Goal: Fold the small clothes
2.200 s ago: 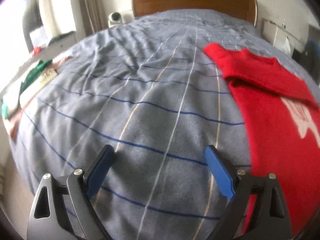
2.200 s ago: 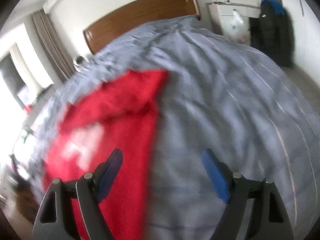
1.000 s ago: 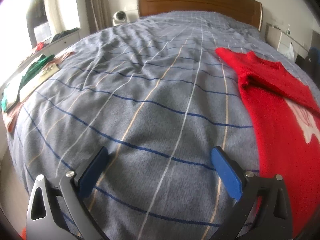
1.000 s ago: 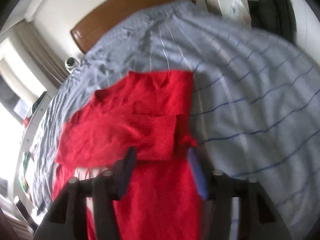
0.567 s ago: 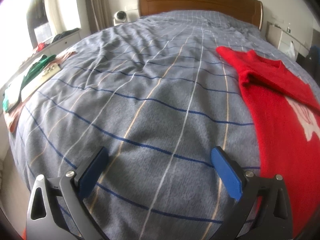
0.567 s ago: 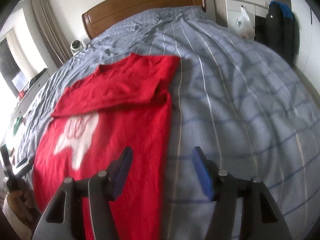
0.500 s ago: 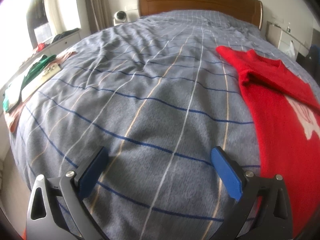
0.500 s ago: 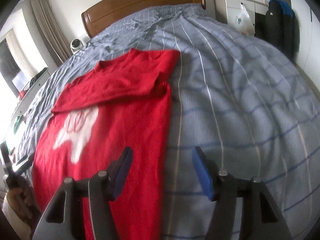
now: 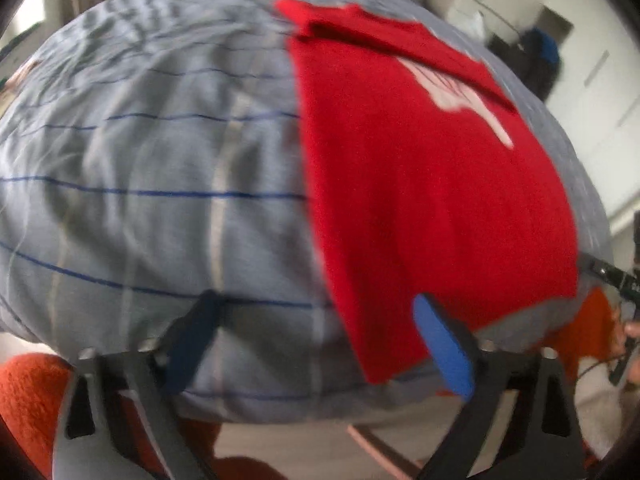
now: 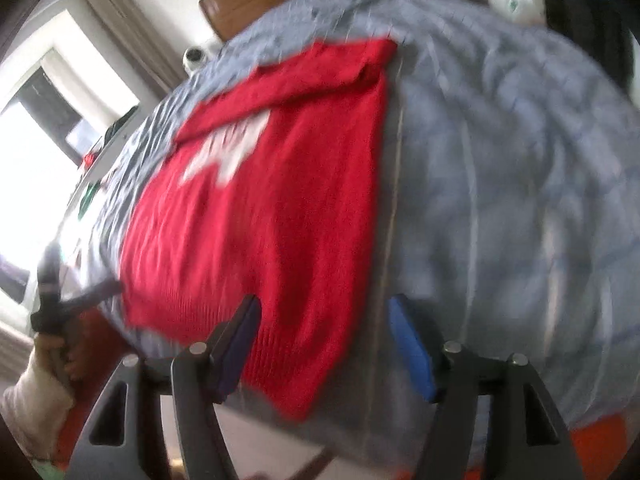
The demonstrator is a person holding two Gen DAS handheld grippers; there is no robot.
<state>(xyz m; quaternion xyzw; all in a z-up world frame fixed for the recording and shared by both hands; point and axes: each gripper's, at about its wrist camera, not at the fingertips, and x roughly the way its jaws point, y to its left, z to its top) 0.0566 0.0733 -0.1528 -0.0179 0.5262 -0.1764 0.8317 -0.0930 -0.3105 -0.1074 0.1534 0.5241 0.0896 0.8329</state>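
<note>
Bedspread (image 9: 160, 184) — red sweater (image 10: 256, 208) between tongs

Two dark handheld grippers with blue finger pads, carried by a person in white sleeves

The left gripper (image 9: 316, 344) has matte black, triangular-cutout finger frames with small silver screw heads and blue pads (image 9: 442, 354); the right gripper (image 10: 326, 346) is built the same, its pads (image 10: 412, 348) blue too. Left of the right gripper's frame, a bare-skinned hand (image 10: 54, 350) shows below a white sleeve cuff (image 10: 34, 404). Both views are motion-blurred.
</note>
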